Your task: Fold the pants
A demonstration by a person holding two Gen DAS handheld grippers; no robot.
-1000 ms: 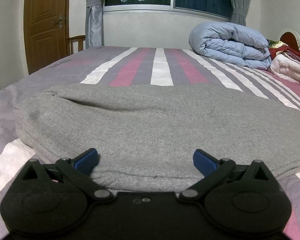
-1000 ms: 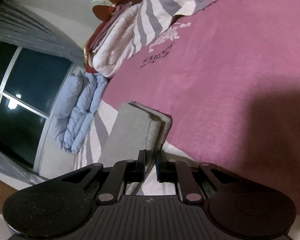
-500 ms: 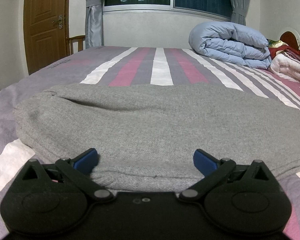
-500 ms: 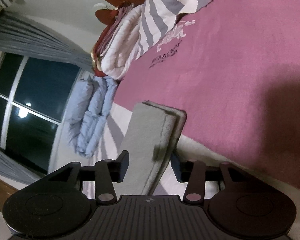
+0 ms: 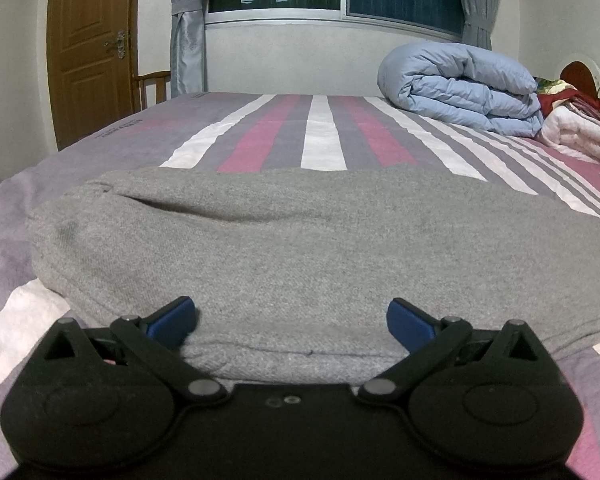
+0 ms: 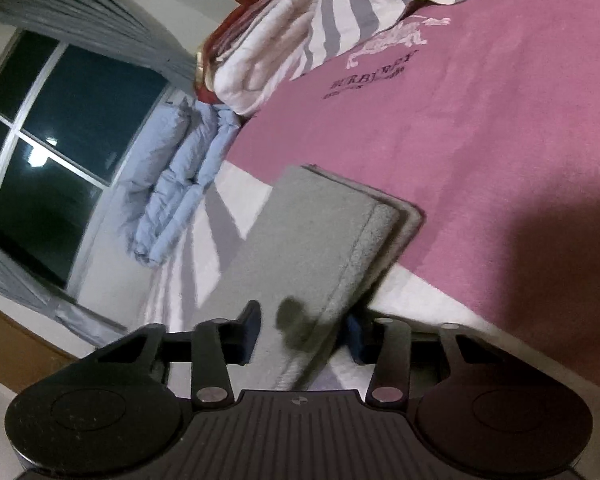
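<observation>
Grey pants (image 5: 300, 248) lie folded lengthwise across the striped bed (image 5: 324, 136). My left gripper (image 5: 290, 318) is open wide at their near edge, and the thick grey hem sits between its blue pads (image 5: 172, 316) without being pinched. The right wrist view is rolled sideways. It shows the narrow end of the pants (image 6: 312, 240), a flat strip of stacked layers on the pink part of the sheet (image 6: 500, 140). My right gripper (image 6: 303, 336) straddles that end. Its jaws are closing with the cloth between them, and a gap still shows beside the left finger.
A rolled light-blue duvet (image 5: 460, 80) and a pile of white and red blankets (image 5: 580, 132) lie at the far right of the bed. Behind the bed are a dark window, grey curtains, a wooden door (image 5: 88, 52) and a chair (image 5: 154, 88).
The right gripper's jaws went from nearly shut to apart, and it shifted and rolled a little, so the pants' end looks larger. The left gripper and its view have not changed.
</observation>
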